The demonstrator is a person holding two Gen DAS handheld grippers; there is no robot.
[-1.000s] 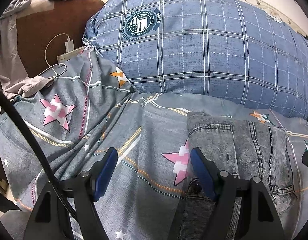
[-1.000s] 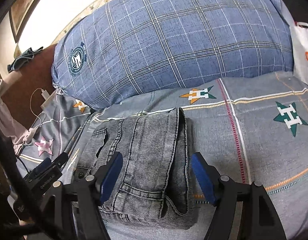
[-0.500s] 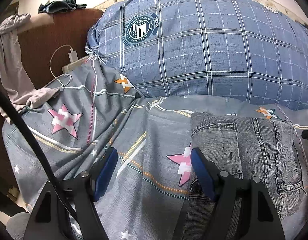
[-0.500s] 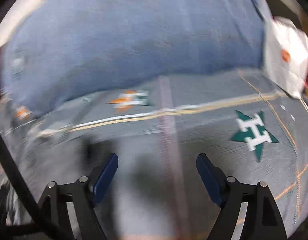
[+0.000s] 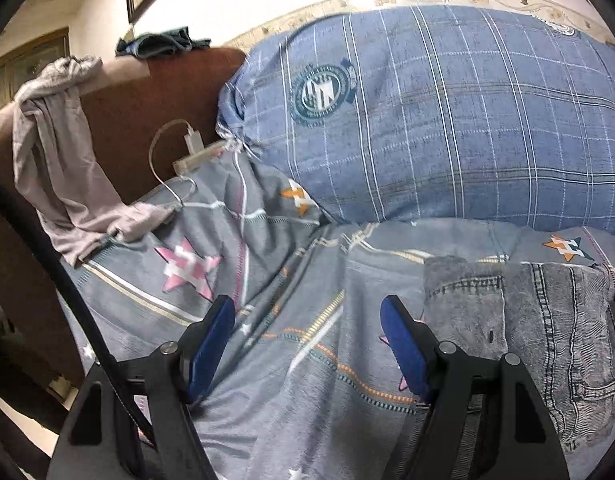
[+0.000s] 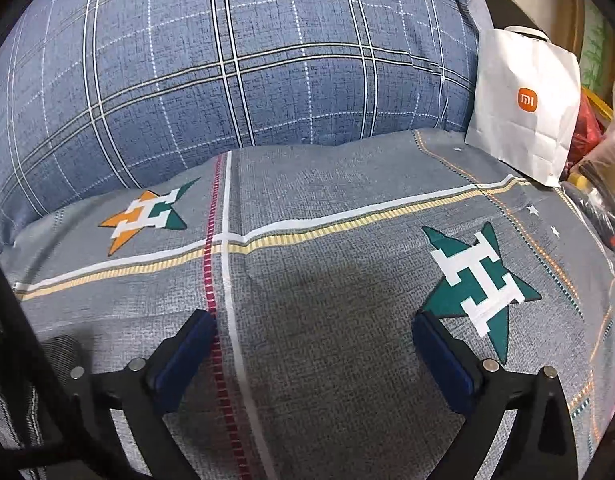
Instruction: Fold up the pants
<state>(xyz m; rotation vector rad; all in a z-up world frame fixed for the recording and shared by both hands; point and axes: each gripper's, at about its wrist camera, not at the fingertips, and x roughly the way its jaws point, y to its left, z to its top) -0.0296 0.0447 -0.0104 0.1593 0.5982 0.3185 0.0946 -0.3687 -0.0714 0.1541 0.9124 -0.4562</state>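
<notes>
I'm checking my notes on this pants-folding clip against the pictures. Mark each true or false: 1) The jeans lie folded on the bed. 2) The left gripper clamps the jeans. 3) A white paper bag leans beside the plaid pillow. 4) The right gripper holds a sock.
1) True: the folded jeans rest on the star-print bedsheet.
2) False: the left gripper is open, over bare sheet.
3) True: the white paper bag stands by the plaid pillow.
4) False: the right gripper is open and empty.

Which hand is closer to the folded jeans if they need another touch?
Left. The folded jeans lie right beside the left gripper, touching neither open finger. The right gripper, just opened wider, faces bare bedsheet.
</notes>
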